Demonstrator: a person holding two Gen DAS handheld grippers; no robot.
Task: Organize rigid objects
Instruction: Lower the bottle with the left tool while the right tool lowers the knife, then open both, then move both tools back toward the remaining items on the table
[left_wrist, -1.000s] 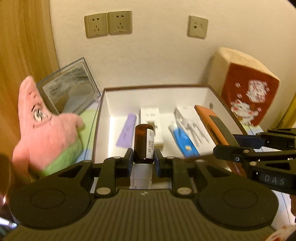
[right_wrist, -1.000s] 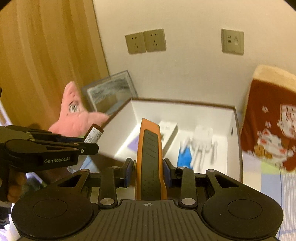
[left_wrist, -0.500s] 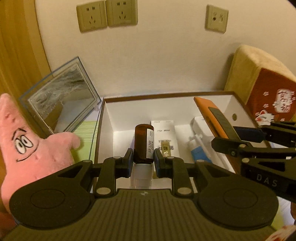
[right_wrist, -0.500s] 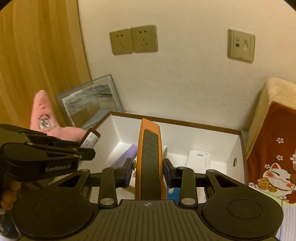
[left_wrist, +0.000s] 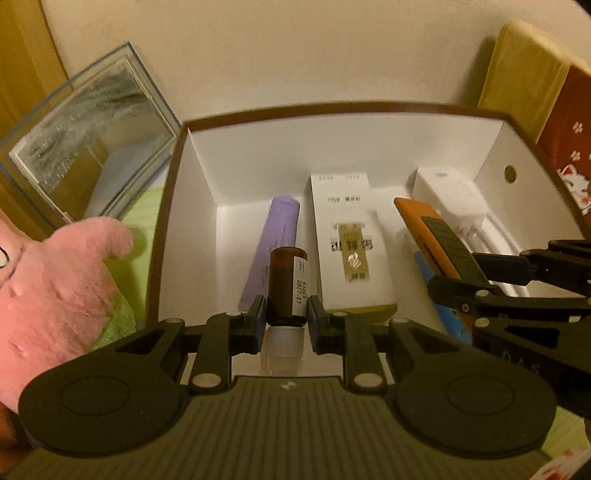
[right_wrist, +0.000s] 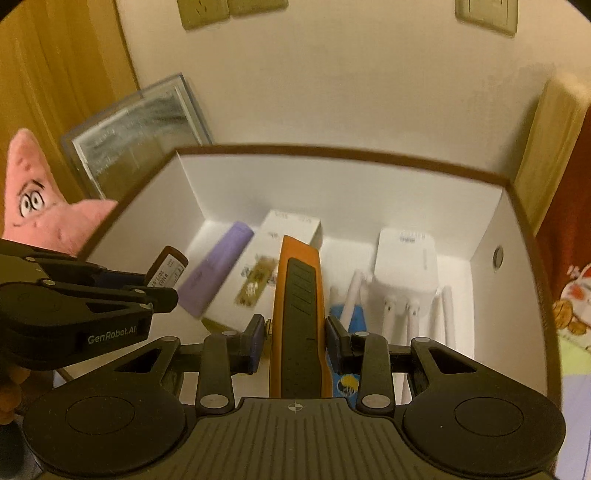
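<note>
- My left gripper (left_wrist: 284, 317) was clamped on a brown bottle (left_wrist: 287, 284), pads against its sides near the neck, white cap end towards me and the bottle's long axis running out to 12 o'clock.
- My right gripper (right_wrist: 296, 338) was closed on an orange utility knife (right_wrist: 297, 314), its long axis also at 12 o'clock, tip out over the white box (right_wrist: 491, 221).
- In the left view the bottle hung over the near left part of the box, above the gap between the purple tube (left_wrist: 271, 251) at 11 o'clock and the flat white carton (left_wrist: 351, 243) at 1 o'clock; both lay lengthwise, parallel to the bottle.
- In the right view the knife sat over the strip between that carton at 11 o'clock and the white router (right_wrist: 404, 266) at 1 o'clock, with a blue item (right_wrist: 352, 317) under its right edge.
- My judgement: each held thing already lay parallel to its neighbours, so lowering straight down was what mattered, left hand for the left slot, right hand for the middle one.
- The two grippers stood side by side, near but apart; I judged the risk to be them crowding each other.
</note>
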